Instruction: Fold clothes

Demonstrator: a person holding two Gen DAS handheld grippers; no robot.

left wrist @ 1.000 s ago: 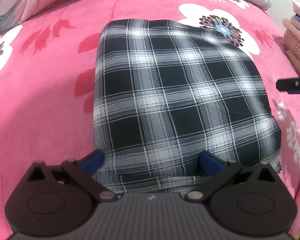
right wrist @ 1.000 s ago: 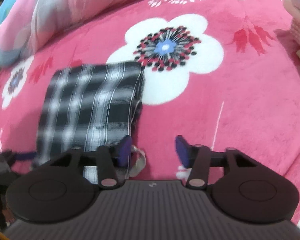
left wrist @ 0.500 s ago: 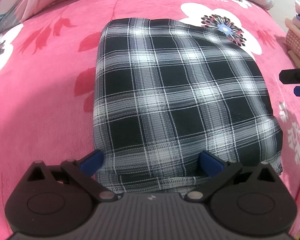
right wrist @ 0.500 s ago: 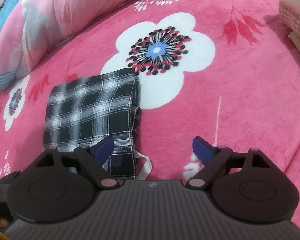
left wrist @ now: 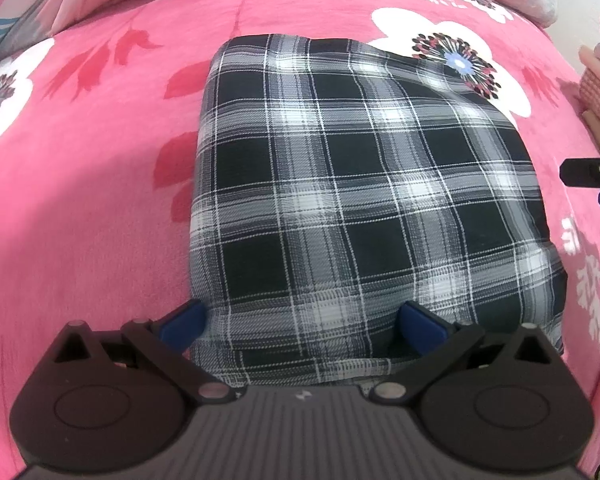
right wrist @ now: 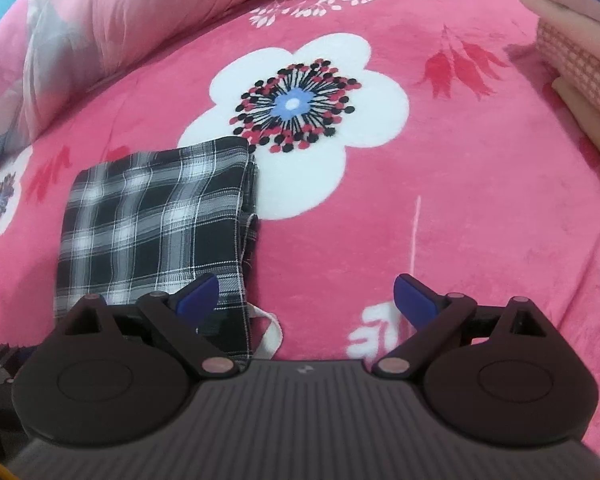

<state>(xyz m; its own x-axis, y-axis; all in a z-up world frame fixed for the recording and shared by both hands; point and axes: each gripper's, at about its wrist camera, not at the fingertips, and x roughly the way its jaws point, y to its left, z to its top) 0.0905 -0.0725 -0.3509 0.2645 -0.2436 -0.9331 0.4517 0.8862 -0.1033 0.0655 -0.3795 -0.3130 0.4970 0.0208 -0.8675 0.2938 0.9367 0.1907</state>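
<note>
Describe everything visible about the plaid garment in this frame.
The plaid garment is a woven-looking black, grey and white check, folded into a compact, roughly rectangular stack. It lies flat on the pink flowered blanket, one far corner overlapping a white flower. Layered edges show along its right side in the right wrist view, and a white loop pokes out near the front corner. The left gripper straddles its near edge, open. The right gripper is opening beside it, holding nothing.

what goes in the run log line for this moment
stage: fold done | plaid garment: folded flat on pink blanket | left gripper: open over near edge | right gripper: opening, nothing between jaws
</note>
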